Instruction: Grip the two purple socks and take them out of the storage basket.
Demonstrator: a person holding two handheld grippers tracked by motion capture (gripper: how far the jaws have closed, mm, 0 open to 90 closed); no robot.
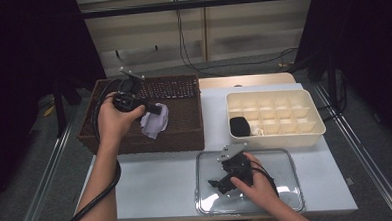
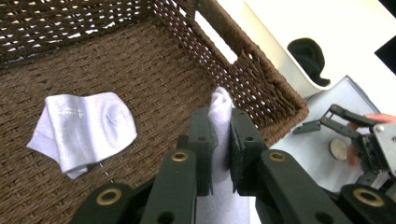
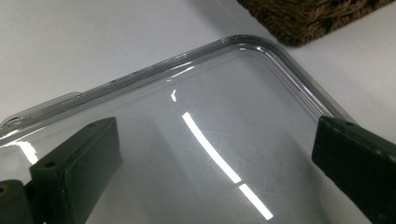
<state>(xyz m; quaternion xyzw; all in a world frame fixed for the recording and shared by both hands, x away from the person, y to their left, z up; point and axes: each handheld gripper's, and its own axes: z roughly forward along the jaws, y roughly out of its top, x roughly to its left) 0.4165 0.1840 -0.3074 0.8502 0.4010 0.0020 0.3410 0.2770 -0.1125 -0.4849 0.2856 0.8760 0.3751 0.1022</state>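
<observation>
Backdrop: dark curtains either side, pale wall panels far back, white table running left to right.
Wicker basket: far left on the table, one white sock lying flat on its woven floor.
Left gripper: up over the basket, jaws clamped on a second white sock, which dangles below them above the basket floor.
Step in hand: looks like carrying that held sock rightward to the organiser; my read only.
How to do it well: keep the squeeze firm, lift until the dangling toe clears the basket's right wall, then travel level so it doesn't snag the weave.
Clear tray: near centre-right, flat on the table.
Right gripper: resting low over the tray, jaws spread wide, nothing between them.
Divided cream organiser: far right, a black sock in its near-left cell, something pale beside it that's too small to name.
Drop target: an empty cell; lower well in before letting go.
</observation>
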